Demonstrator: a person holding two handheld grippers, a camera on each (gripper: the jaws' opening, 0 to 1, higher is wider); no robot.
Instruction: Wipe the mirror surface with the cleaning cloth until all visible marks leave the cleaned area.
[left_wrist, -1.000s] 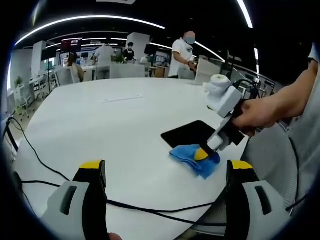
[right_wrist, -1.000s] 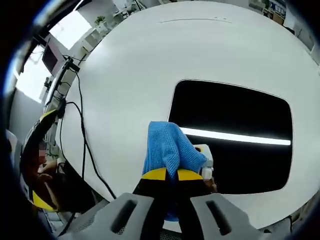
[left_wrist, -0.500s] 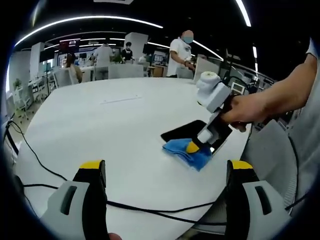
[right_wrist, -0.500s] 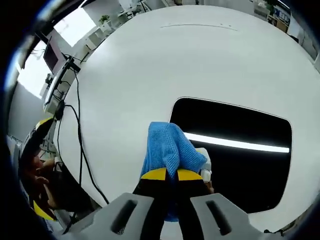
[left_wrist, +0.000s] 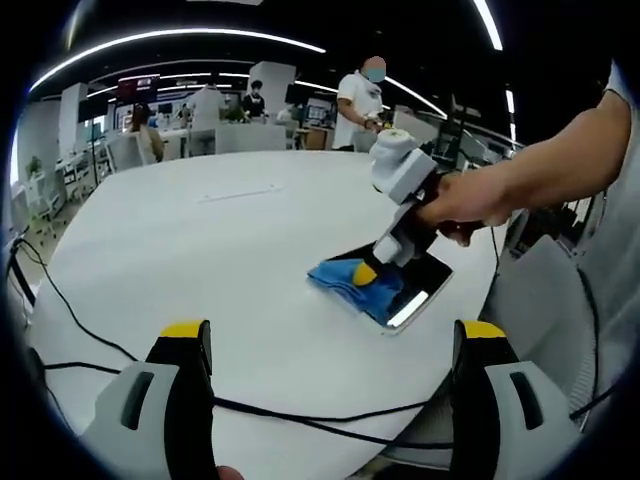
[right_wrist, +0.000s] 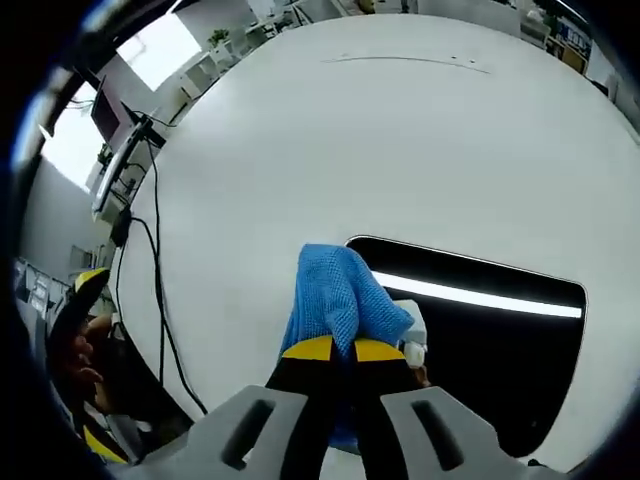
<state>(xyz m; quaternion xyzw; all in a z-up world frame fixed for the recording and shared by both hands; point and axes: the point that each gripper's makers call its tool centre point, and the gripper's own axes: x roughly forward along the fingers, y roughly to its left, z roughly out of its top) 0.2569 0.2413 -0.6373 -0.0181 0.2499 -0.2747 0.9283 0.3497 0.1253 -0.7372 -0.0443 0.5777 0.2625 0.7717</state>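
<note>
A dark rectangular mirror (right_wrist: 490, 330) lies flat on the white round table (right_wrist: 330, 140) and reflects a bright ceiling light strip. My right gripper (right_wrist: 335, 350) is shut on a blue cleaning cloth (right_wrist: 340, 295), which rests over the mirror's near-left edge. In the left gripper view the mirror (left_wrist: 415, 285) lies near the table's right rim, with the blue cloth (left_wrist: 350, 280) pressed on its left end by the right gripper (left_wrist: 365, 272), held by a person's hand. My left gripper (left_wrist: 330, 335) is open, hanging above the table's near edge, well short of the mirror.
Black cables (left_wrist: 90, 320) trail across the near-left part of the table (left_wrist: 200, 240). A thin flat strip (left_wrist: 240, 193) lies farther back. Several people (left_wrist: 358, 95) and desks stand beyond the table. A grey chair back (left_wrist: 540, 300) sits at the right.
The right gripper has carried the blue cloth leftward and farther along the mirror, from its near corner onto its left end. The left gripper has stayed put.
</note>
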